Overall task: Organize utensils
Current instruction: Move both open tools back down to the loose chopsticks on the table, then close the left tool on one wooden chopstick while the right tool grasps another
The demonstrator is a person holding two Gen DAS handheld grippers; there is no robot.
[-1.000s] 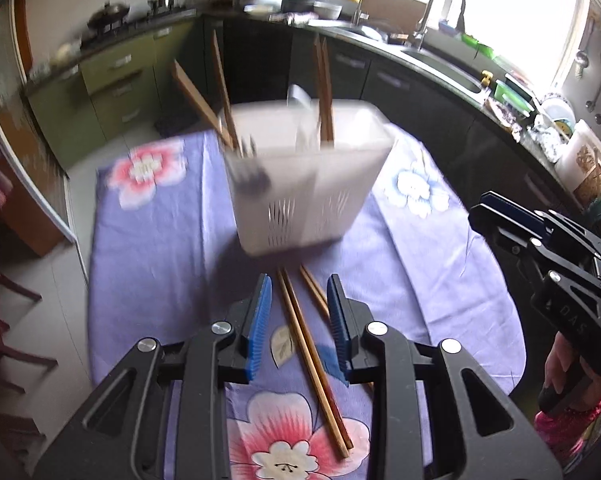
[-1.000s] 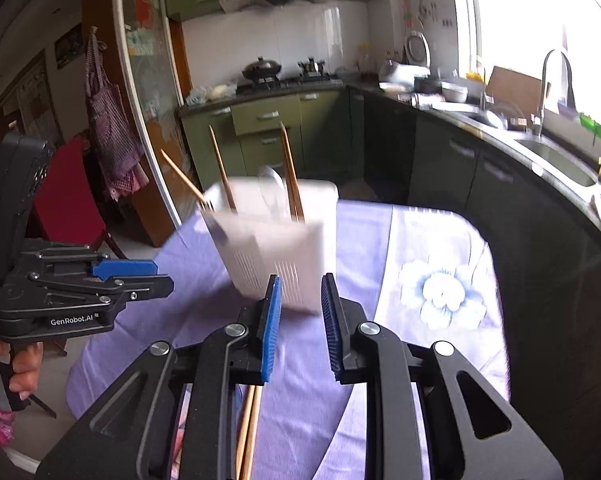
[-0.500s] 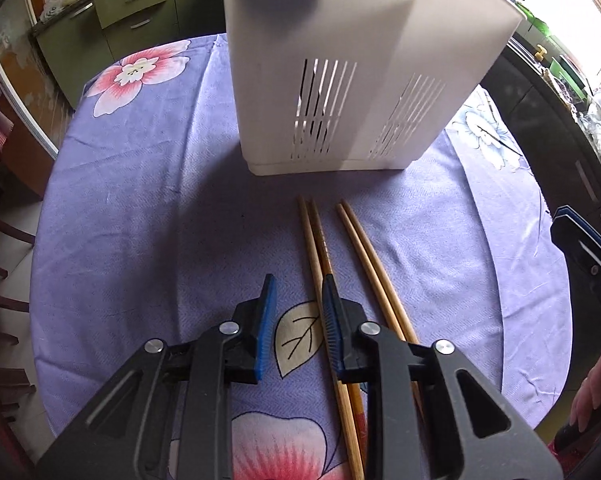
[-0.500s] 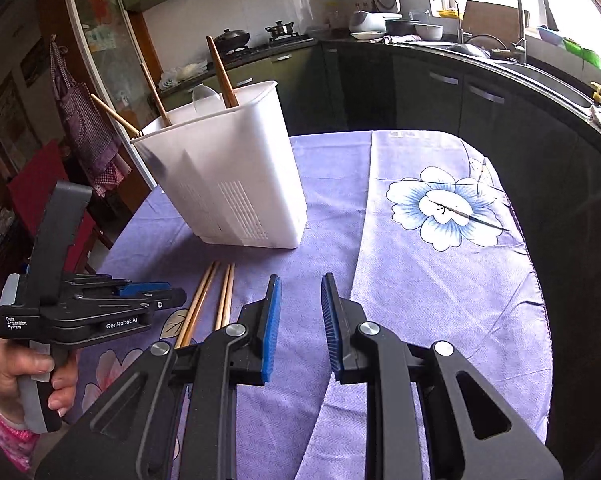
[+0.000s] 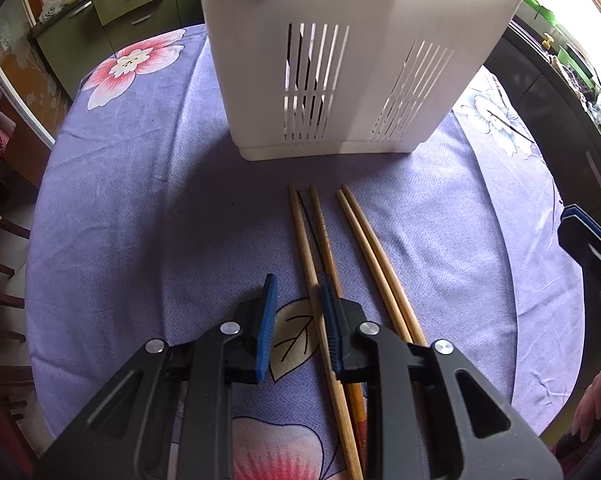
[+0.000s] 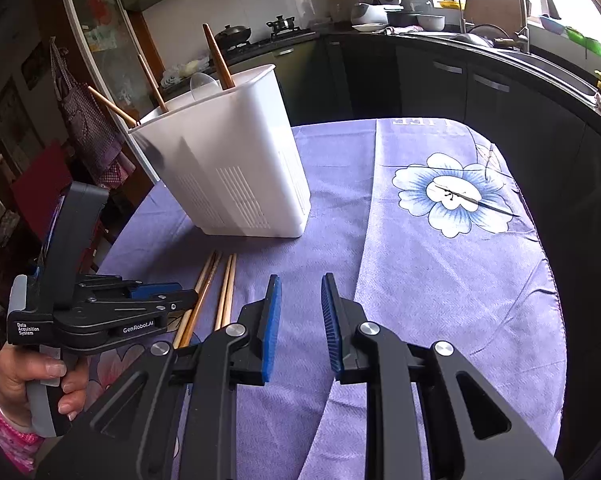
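Left gripper (image 5: 298,300) lowered over chopsticks (image 5: 316,248), fingers apart; holder (image 6: 228,168) holds chopsticks, spoon

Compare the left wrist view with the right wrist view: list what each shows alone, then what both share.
Left wrist only: the pink flower print on the cloth, and the left tongs open, with one chopstick between the pads, untouched.

Right wrist only: the holder's open top with chopsticks standing in it, the blue flower print, the sink tap, and the hand on the left tool.

Both: the white slotted holder, four loose chopsticks, and the purple tablecloth.
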